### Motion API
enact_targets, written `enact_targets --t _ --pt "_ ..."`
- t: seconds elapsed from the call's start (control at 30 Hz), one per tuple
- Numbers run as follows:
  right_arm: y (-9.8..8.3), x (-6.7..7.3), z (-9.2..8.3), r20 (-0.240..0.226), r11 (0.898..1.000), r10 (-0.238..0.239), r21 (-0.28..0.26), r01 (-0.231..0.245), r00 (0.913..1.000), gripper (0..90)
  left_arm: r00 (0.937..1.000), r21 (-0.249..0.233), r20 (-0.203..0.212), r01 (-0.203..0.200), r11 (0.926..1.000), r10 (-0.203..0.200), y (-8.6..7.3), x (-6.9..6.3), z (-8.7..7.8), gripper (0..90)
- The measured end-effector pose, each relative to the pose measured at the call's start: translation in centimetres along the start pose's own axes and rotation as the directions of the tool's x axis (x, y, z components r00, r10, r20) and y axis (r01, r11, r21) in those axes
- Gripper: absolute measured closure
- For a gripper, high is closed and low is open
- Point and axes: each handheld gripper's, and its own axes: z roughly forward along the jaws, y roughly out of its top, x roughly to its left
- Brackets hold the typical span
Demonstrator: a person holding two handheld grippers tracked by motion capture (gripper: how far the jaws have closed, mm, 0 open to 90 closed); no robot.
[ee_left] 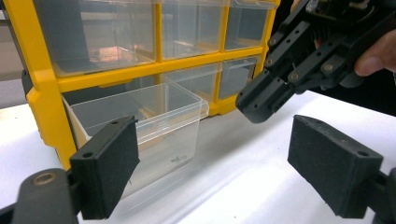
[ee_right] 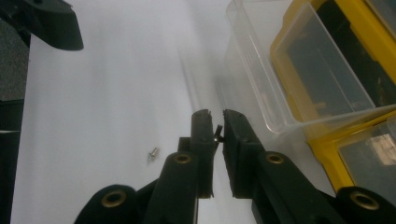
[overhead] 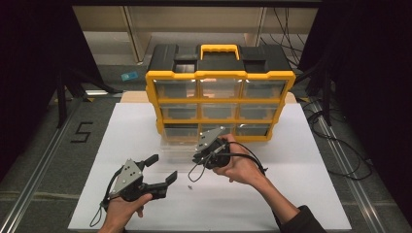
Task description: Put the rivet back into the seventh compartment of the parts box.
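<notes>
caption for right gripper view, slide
Hand-held gripper pinching a small screw beside the open drawer; another screw below.

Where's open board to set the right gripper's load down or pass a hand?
Free: the white board right of the right gripper, and its left strip beside the yellow drawer cabinet. Crowded: between the open left gripper and the pulled-out clear plastic drawer, where a small loose screw lies.

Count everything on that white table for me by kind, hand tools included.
Grippers: 2 (left gripper, right gripper)
Yellow organiser: 1
Pulled-out clear drawer: 1
Loose screw: 1
Tiny dark piece pinched by the right gripper: 1
Total: 6
</notes>
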Motion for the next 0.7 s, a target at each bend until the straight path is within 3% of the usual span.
enact_targets --t 0.7 --pt "1.1 -1.0 -0.5 0.024 0.998 0.007 -0.063 -0.006 0.9997 82.8 1.0 0.002 0.002 0.007 1.0 -0.007 0.0 -0.1 0.0 16.0"
